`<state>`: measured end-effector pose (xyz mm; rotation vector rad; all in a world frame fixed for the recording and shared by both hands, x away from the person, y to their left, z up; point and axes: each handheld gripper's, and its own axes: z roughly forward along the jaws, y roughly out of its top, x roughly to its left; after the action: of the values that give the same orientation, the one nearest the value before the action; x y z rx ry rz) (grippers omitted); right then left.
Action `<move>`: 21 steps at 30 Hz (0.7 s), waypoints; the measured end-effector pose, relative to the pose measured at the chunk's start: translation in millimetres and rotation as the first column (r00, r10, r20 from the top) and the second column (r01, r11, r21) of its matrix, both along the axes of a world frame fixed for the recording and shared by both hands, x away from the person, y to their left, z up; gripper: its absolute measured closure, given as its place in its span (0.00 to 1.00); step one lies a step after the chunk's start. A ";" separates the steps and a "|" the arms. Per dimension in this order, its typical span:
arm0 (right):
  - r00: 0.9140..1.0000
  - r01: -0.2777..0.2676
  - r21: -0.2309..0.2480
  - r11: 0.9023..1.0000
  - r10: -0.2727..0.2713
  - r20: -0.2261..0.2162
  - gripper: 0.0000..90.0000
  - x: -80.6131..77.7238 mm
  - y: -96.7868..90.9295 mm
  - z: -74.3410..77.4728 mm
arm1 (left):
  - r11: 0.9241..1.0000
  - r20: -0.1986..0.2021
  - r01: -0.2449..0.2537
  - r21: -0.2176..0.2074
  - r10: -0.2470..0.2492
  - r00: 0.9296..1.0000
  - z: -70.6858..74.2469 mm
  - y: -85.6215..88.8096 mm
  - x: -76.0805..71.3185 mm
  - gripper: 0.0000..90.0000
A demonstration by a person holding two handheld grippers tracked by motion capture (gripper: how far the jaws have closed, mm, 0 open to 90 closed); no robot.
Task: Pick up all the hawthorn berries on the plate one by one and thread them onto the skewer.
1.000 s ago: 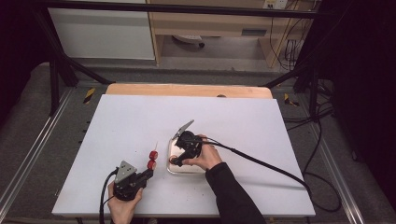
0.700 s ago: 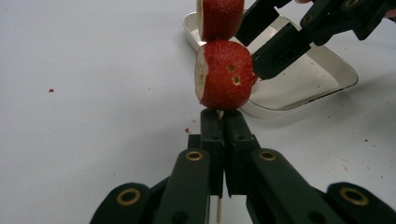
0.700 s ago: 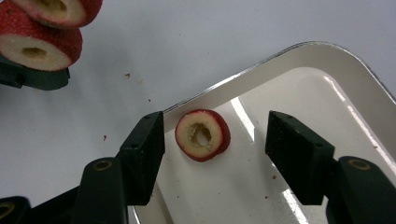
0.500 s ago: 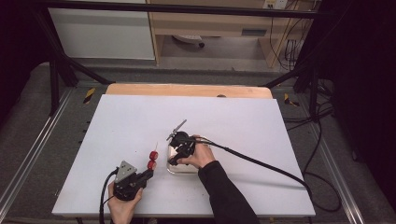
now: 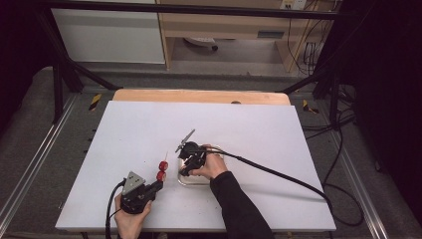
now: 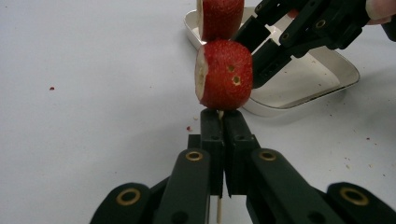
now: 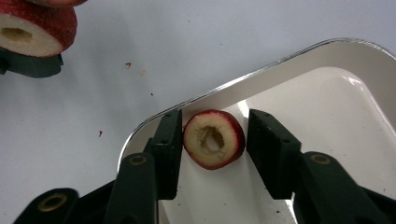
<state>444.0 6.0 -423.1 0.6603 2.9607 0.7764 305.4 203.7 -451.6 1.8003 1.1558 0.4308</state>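
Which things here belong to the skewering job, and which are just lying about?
In the job:
- skewer, pinched in the left claw
- two threaded fruit pieces
- cored fruit ring between the closing right claw jaws
- metal tray

Lying about:
- red crumbs
- wooden board

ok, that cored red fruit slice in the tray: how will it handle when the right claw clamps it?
The fruit slice probably crushes easily: it is a thin ring with a hollow core, so squeeze gently. It may skid, lying flat on the smooth glossy tray. The right claw has just been closing, the slice between its jaws, a gap showing on the right side; being round, it could rotate out if pinched off-centre.
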 end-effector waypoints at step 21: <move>0.941 0.336 0.280 0.899 -0.306 -0.146 0.66 -4.9 -48.6 56.9 | 0.999 0.023 0.017 -0.046 -0.016 1.000 5.5 -14.9 -4.8 0.97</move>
<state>439.1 -42.5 -366.2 1.2014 2.7205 1.2006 300.6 188.8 -446.0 1.7597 1.1260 0.4107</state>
